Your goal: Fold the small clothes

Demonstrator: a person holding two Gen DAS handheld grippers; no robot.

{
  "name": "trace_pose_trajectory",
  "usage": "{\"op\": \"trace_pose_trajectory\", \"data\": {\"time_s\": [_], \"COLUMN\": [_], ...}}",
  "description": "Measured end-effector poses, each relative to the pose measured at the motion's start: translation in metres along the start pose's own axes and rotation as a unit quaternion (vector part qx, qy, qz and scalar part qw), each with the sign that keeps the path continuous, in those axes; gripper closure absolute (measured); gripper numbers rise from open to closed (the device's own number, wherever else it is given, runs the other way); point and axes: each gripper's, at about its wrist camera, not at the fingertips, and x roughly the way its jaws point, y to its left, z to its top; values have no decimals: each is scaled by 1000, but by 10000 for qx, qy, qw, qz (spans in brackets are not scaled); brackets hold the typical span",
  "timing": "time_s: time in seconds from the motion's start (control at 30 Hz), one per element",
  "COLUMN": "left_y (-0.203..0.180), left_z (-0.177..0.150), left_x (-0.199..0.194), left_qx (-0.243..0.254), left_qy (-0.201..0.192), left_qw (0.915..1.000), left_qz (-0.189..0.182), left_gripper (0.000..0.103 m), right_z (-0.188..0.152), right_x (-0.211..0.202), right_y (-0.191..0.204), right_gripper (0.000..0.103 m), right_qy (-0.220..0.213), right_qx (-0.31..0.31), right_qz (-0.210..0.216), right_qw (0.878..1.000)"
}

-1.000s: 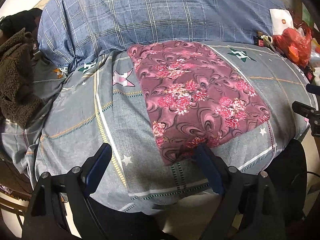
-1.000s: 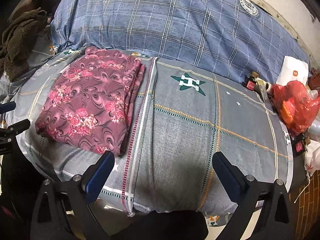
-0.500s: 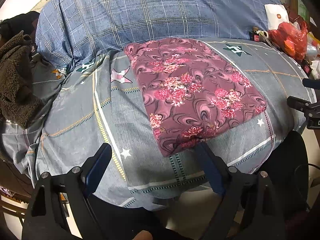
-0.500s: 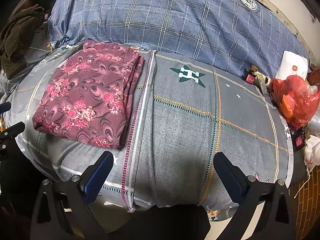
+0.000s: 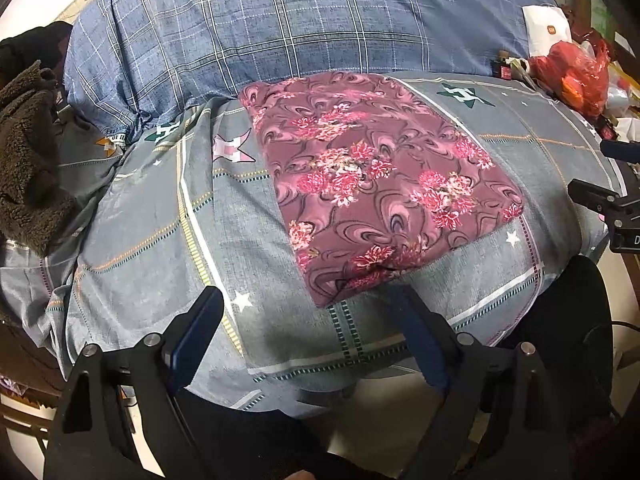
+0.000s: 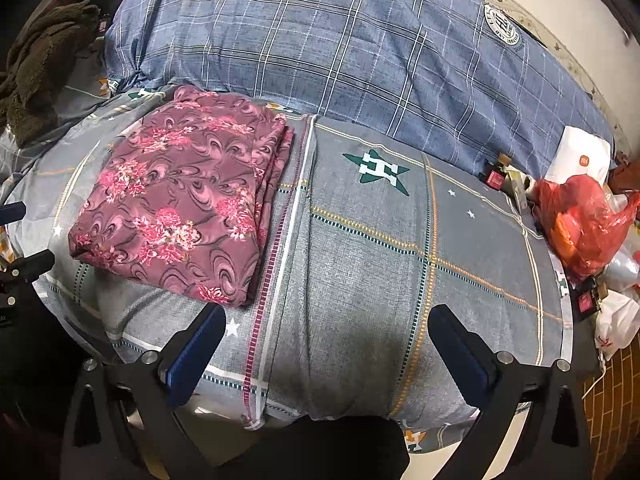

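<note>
Now | floral garment (image 5: pixel 376 184) folded flat, maroon-pink | left claw (image 5: pixel 308 320) apart | right claw (image 6: pixel 332 340) apart

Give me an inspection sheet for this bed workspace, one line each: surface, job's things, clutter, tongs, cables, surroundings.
Surface: grey patchwork-print bedsheet with star motifs, over a bed.
Job's things: maroon floral-print garment, folded into a flat rectangle, lying on the sheet.
Clutter: red plastic bag, white paper packet and small red-labelled bottle at the sheet's right edge; brown fleece cloth at the left.
Tongs: left tongs open and empty, just short of the garment's near edge; right tongs open and empty over bare sheet.
Cables: thin white cord at far right, near the brick-pattern floor.
Surroundings: blue checked quilt with round crests behind the sheet.
</note>
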Motion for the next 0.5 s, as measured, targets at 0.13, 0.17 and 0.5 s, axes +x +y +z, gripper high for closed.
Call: {"op": "trace_pose_trajectory", "data": {"time_s": [0.13,0.17,0.5], "left_y": [0,0,13], "left_z": [0,0,-9], "left_x": [0,0,9], "left_qx": [14,19,-144], "left_qy": [-1,0,284], "left_qw": [10000,10000,9995], "left_qz": [-27,-29,4], "left_gripper": [15,15,15], "right_z": [0,1,3], "right_x": [0,0,2], "right_y": [2,3,11], "right_gripper": [1,1,1], "right_qy": [7,9,43], "right_qx": [-19,-29,-108], "right_qz": [15,24,69], "right_qw": [10000,10000,9999]}}
